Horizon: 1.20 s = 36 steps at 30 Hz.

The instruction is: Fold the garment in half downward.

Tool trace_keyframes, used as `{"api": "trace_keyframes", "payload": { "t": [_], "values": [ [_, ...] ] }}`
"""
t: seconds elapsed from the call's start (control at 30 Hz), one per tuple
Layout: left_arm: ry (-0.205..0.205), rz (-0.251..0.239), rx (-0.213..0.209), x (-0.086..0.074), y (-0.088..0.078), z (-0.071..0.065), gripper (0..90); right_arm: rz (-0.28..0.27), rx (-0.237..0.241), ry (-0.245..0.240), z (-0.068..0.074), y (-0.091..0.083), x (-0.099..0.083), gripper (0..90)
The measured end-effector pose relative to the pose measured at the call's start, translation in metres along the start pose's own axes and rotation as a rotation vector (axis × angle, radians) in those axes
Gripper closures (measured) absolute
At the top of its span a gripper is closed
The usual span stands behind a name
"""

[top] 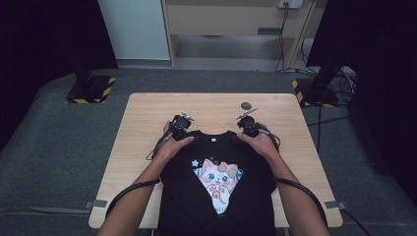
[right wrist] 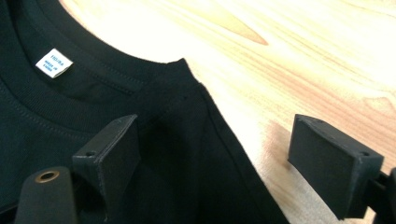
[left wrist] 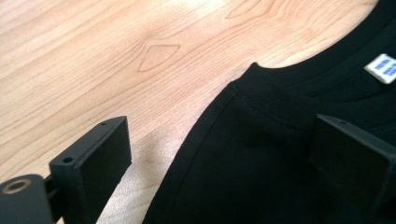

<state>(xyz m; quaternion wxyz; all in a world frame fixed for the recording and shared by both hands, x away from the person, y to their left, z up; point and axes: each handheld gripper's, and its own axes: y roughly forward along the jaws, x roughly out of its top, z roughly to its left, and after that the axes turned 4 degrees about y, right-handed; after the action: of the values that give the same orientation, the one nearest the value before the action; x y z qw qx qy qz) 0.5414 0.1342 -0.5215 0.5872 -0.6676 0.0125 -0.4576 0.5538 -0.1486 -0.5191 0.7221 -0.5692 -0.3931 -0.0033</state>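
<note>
A black T-shirt with a cat print lies face up on the wooden table, its sides folded in and its collar toward the far edge. My left gripper stands at the shirt's left shoulder, my right gripper at its right shoulder. In the left gripper view my left gripper is open: one jaw is over bare wood, the other over the shoulder cloth beside the white neck label. My right gripper is open too and straddles the shoulder edge the same way.
A small dark disc lies on the table behind the right gripper. Light stands with yellow-and-black bases stand on the floor at the far left and far right, with cables around the right one. Bare wood runs along the shirt's sides.
</note>
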Motion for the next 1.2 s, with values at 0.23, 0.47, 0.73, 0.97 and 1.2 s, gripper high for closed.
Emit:
{"api": "trace_keyframes", "payload": {
  "t": [0.23,0.47,0.73,0.97,1.2],
  "values": [
    [-0.026,-0.009,-0.017,-0.003,0.004,0.002,5.0,0.006,0.006,-0.004,-0.006,0.003,-0.001,17.5],
    [-0.032,-0.024,-0.041,-0.006,0.005,0.005,4.3,0.002,0.004,-0.008,-0.006,0.005,-0.001,16.3],
    [-0.013,-0.043,-0.053,-0.007,0.001,0.000,16.5,0.022,0.021,-0.035,0.001,0.001,0.002,31.1],
    [-0.001,-0.048,-0.069,-0.007,-0.003,-0.005,29.6,0.069,0.037,-0.056,0.007,0.000,0.004,26.4],
    [0.007,-0.061,-0.076,-0.008,-0.004,-0.007,36.0,0.089,0.048,-0.082,0.009,0.002,0.005,21.5]
  ]
}}
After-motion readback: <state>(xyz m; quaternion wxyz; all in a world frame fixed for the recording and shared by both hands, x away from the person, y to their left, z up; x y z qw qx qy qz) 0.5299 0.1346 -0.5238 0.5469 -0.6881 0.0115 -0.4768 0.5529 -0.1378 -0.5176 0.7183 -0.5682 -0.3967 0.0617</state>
